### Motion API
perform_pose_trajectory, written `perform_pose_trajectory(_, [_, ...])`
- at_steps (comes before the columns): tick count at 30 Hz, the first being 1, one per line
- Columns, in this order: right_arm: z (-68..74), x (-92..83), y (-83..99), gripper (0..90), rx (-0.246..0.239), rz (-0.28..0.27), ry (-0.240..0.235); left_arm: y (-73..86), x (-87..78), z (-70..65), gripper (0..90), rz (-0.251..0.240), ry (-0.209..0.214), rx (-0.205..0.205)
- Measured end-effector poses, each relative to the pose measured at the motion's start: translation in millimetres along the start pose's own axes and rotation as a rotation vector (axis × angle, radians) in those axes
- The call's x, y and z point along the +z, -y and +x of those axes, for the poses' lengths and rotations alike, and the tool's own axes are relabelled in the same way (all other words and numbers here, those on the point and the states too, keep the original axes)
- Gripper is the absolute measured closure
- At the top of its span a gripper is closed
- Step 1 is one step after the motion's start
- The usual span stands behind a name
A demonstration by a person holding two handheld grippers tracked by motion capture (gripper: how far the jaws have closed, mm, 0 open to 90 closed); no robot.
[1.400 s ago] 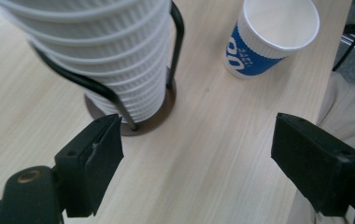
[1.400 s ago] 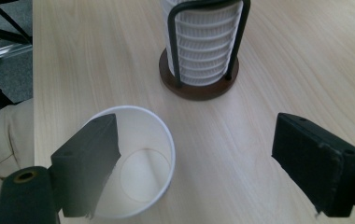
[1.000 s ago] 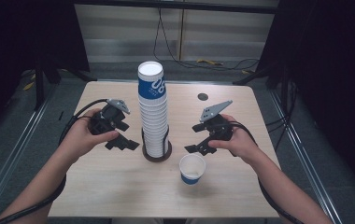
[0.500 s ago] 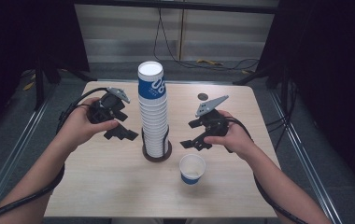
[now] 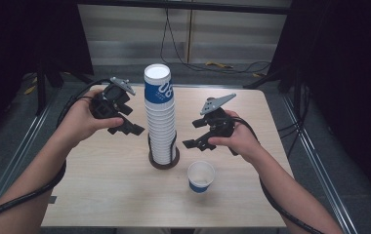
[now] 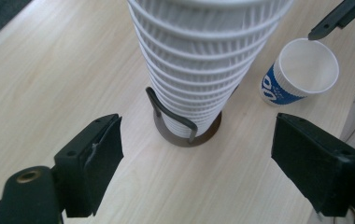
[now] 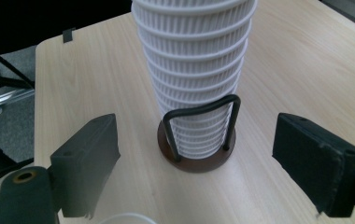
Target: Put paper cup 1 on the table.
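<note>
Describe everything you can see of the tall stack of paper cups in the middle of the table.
The tall stack of nested white ribbed paper cups stands upright mid-table, mouths upward. Its topmost cup shows a blue printed band; below it only ribbed white rims show. The stack's foot sits in a round dark brown holder base with dark bent-wire loops rising around the lowest cups. The open left tongs and open right tongs flank it without touching. A single blue-and-white paper cup stands apart, nearer the person.

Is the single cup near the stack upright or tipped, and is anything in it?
Upright and empty. The single cup stands on its base on the table, mouth up; its white inside shows bare in the left gripper view.
</note>
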State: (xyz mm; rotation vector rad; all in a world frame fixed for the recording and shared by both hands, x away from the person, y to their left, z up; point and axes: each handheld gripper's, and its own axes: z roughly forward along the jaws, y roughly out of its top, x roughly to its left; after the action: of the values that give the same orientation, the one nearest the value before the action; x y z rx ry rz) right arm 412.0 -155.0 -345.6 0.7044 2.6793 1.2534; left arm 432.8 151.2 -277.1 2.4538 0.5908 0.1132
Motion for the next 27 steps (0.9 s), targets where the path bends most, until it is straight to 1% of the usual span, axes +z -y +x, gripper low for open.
perform_pose_trajectory(1, [-0.1,0.4,-1.2,13.8,0.003,-0.001,0.001,-1.8,-1.9,0.9,16.4,-0.002,-0.001,0.009])
perform_pose_trajectory(2, [-0.1,1.2,-2.5,13.8,0.008,-0.007,-0.001,-3.7,-3.5,1.2,16.4,-0.011,0.001,0.002])
perform_pose_trajectory(4, [-0.2,2.8,-5.5,13.8,0.009,-0.01,0.0,-8.3,-6.9,2.4,16.4,-0.02,-0.004,0.005])
perform_pose_trajectory(7, [1.1,5.4,-11.5,13.8,-0.005,-0.012,0.003,-16.6,-12.9,3.8,16.4,-0.039,-0.005,0.006])
perform_pose_trajectory(8, [1.7,5.9,-13.4,13.8,-0.009,-0.011,0.005,-18.9,-15.3,4.5,16.4,-0.041,-0.006,0.015])
perform_pose_trajectory(10, [2.7,6.8,-16.7,13.8,-0.015,-0.011,0.006,-22.7,-17.4,4.3,16.3,-0.06,-0.002,0.016])
perform_pose_trajectory(11, [3.3,7.4,-18.7,13.8,-0.018,-0.016,0.006,-23.9,-18.0,4.8,16.3,-0.057,-0.001,0.028])
perform_pose_trajectory(12, [3.4,7.6,-19.7,13.8,-0.02,-0.015,0.007,-25.8,-17.7,4.4,16.3,-0.064,-0.003,0.02])
perform_pose_trajectory(14, [3.2,8.7,-22.2,13.8,-0.025,-0.021,0.012,-28.2,-17.6,4.5,16.3,-0.072,-0.007,0.023])
perform_pose_trajectory(15, [3.4,9.0,-22.9,13.8,-0.019,-0.023,0.012,-29.9,-18.1,5.2,16.3,-0.073,0.003,0.029])
perform_pose_trajectory(16, [3.1,9.2,-23.7,13.8,-0.014,-0.026,0.008,-31.2,-18.5,5.2,16.3,-0.08,0.009,0.023])
perform_pose_trajectory(17, [2.6,9.7,-24.4,13.8,-0.015,-0.029,0.011,-32.4,-19.2,5.8,16.3,-0.079,0.011,0.03])
perform_pose_trajectory(18, [2.7,9.9,-25.2,13.8,-0.016,-0.029,0.012,-34.1,-19.6,5.8,16.3,-0.084,0.009,0.022])
perform_pose_trajectory(20, [3.0,10.9,-27.4,13.8,-0.015,-0.029,0.01,-37.6,-20.7,6.2,16.3,-0.082,0.007,0.029])
perform_pose_trajectory(21, [3.1,11.0,-28.3,13.8,-0.016,-0.031,0.012,-39.2,-20.6,5.8,16.3,-0.092,0.008,0.024])
perform_pose_trajectory(23, [3.4,11.4,-31.4,13.8,-0.016,-0.045,0.01,-41.0,-20.8,5.6,16.2,-0.093,0.01,0.027])
perform_pose_trajectory(24, [3.6,11.4,-33.3,13.8,-0.018,-0.051,0.012,-44.5,-20.9,5.0,16.2,-0.102,0.009,0.031])
perform_pose_trajectory(25, [4.1,11.8,-35.2,13.8,-0.016,-0.057,0.008,-46.4,-20.9,5.4,16.2,-0.101,0.014,0.04])
perform_pose_trajectory(27, [4.5,12.6,-39.6,13.8,-0.026,-0.062,0.013,-50.0,-19.6,4.2,16.2,-0.109,0.012,0.041])
